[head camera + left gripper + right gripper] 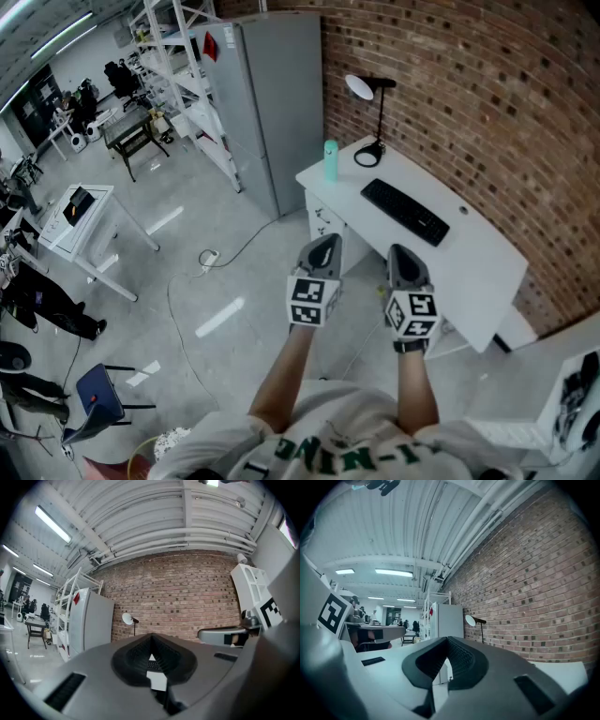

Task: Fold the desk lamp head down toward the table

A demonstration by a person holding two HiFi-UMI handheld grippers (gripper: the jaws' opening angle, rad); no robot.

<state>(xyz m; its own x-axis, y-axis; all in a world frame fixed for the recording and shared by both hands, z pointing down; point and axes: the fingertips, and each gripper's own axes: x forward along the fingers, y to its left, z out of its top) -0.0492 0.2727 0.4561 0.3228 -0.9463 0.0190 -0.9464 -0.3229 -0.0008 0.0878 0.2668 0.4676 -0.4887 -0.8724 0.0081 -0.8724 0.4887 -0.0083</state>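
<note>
Bare forearms (286, 375) at the frame's bottom hold two grey plastic tools side by side. The left tool (323, 246) and right tool (401, 255) each have ribbed black jaws pressed together on nothing. Well beyond them, at upper centre, the desk lamp (359, 87) stands upright on the smooth white bench (469, 267): round white head, thin black stem, ring-shaped base, near a teal bottle (330, 161) and flat black keyboard (405, 212).

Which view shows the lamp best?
The head view: the whole lamp shows, head to base, standing on the desk. In the left gripper view the lamp is small and far, its base out of sight; the same goes for the lamp in the right gripper view.
</note>
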